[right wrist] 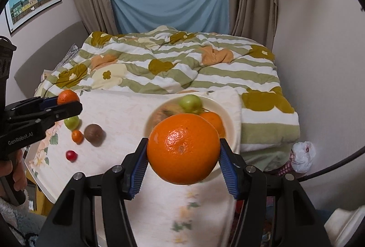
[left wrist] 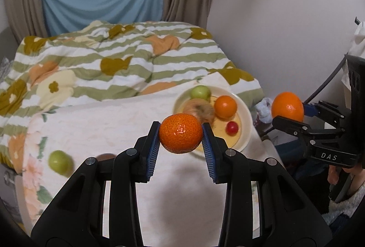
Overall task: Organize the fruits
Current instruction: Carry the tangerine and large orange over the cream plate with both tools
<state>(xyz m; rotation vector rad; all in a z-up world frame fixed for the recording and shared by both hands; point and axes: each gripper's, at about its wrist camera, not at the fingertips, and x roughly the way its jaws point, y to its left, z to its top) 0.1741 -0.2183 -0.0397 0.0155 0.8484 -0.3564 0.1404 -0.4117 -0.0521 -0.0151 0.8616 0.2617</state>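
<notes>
My left gripper [left wrist: 180, 132] is shut on a small mandarin [left wrist: 180, 133], held above the white cloth in front of the cream plate [left wrist: 246, 119]. My right gripper [right wrist: 183, 152] is shut on a big orange [right wrist: 183, 148], held just in front of the plate [right wrist: 230, 123]. The plate holds a green fruit [left wrist: 200, 92], an orange [left wrist: 225, 106], a brownish fruit [left wrist: 200, 110] and a small red fruit [left wrist: 232, 127]. On the cloth to the left lie a green fruit [right wrist: 72, 122], a tiny orange [right wrist: 77, 136], a brown round fruit [right wrist: 94, 133] and a small red fruit [right wrist: 71, 155].
The white flowered cloth [right wrist: 127, 114] covers the bed's near end, with a rumpled green-striped quilt [right wrist: 173, 64] behind it. A wall [right wrist: 319, 64] stands to the right. A crumpled plastic bag [right wrist: 303, 156] lies beside the bed at the right.
</notes>
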